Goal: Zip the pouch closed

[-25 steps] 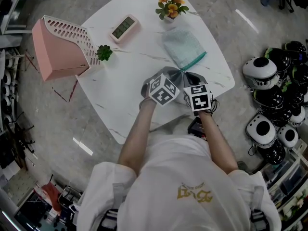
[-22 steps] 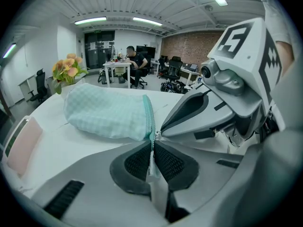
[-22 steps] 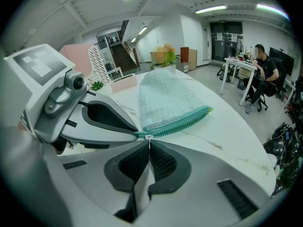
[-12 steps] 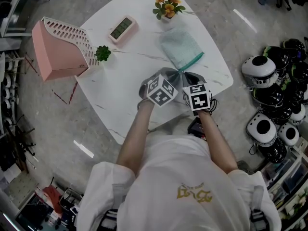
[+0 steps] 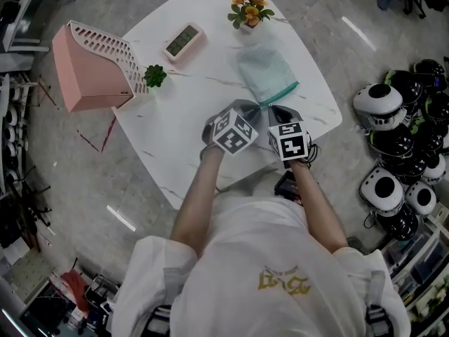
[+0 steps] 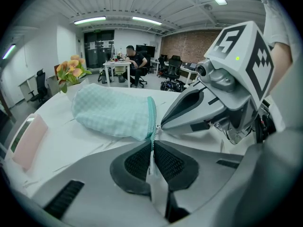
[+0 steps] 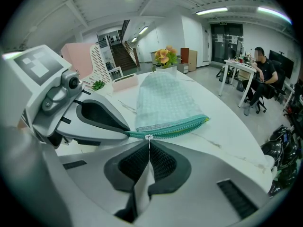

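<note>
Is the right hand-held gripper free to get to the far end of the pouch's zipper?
Probably yes. The right hand-held gripper is shut on the zipper pull, bare table lies along the zipper, and the left hand-held gripper pinches the pouch at its corner, off that path.

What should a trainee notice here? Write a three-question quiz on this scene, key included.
1. True or false: the mint-green checked fabric pouch rests on the white marble table.
2. The right gripper is shut on: A) the pouch's small metal zip pull; B) a pink clock; C) nothing.
3. What stands on the table just past the pouch's far end?
Key: 1 true; 2 A; 3 the pot of orange flowers.
</note>
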### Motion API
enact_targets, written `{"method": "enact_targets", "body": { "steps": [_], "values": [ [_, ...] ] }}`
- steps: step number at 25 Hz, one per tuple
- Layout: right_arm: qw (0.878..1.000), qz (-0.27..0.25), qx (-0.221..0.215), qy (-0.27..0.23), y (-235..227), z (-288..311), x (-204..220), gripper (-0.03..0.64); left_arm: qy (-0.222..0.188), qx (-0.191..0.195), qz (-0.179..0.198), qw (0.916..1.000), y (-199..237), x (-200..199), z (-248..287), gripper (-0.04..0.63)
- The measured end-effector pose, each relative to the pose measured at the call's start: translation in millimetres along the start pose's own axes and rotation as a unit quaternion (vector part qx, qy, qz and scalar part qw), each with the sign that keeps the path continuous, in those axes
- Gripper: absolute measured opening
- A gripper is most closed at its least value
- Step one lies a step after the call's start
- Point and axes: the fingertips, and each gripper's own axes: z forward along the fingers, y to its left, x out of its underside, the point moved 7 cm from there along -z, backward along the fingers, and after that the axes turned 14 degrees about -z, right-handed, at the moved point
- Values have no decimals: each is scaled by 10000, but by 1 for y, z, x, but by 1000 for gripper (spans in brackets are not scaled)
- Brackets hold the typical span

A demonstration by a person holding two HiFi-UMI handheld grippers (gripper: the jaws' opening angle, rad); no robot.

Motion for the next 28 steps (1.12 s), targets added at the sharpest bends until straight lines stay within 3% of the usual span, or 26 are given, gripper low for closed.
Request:
{"method": "enact_targets", "body": {
  "steps": [28],
  "values": [
    [9996, -272, 3, 77, 19, -2, -3, 17, -93, -172, -286, 9994, 7, 22, -22, 38]
  ]
}}
